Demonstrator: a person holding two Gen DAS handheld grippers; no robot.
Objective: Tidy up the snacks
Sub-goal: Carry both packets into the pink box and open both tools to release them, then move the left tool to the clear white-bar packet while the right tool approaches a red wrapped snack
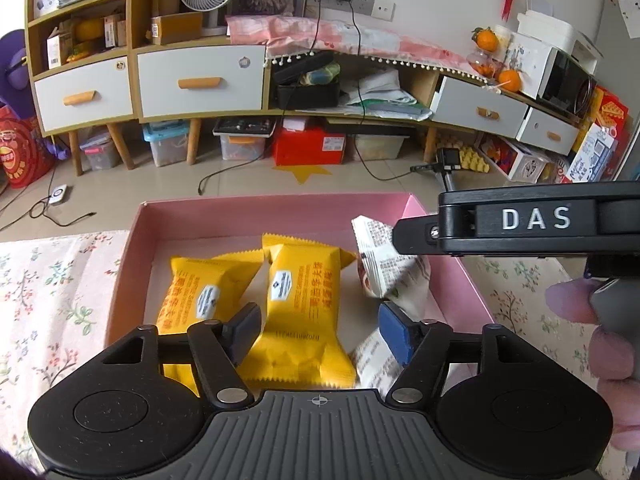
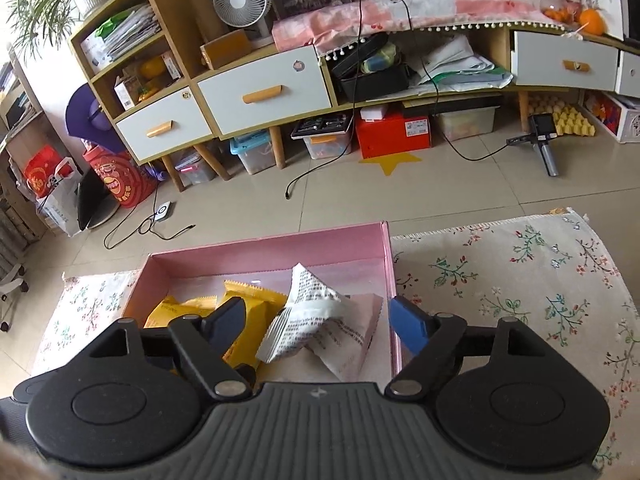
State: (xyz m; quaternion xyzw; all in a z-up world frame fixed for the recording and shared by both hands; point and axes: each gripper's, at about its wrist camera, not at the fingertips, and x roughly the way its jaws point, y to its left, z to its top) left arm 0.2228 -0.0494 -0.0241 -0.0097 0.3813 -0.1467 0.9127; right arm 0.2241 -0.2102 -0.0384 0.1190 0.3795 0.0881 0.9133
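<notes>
Snacks lie in a pink box (image 1: 132, 264) on a floral tablecloth (image 2: 520, 280): two yellow packets (image 1: 304, 304) side by side at the left, white printed packets (image 2: 316, 320) leaning toward the right wall. The left gripper (image 1: 320, 330) hangs over the nearer yellow packet, fingers apart on either side of it, not clamped. The right gripper (image 2: 316, 322) hovers above the white packets, its fingers spread wide, the blue one beyond the box's right wall.

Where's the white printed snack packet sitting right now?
In both wrist views the white printed packet lies inside the pink box, on its right side, next to the yellow packets.
</notes>
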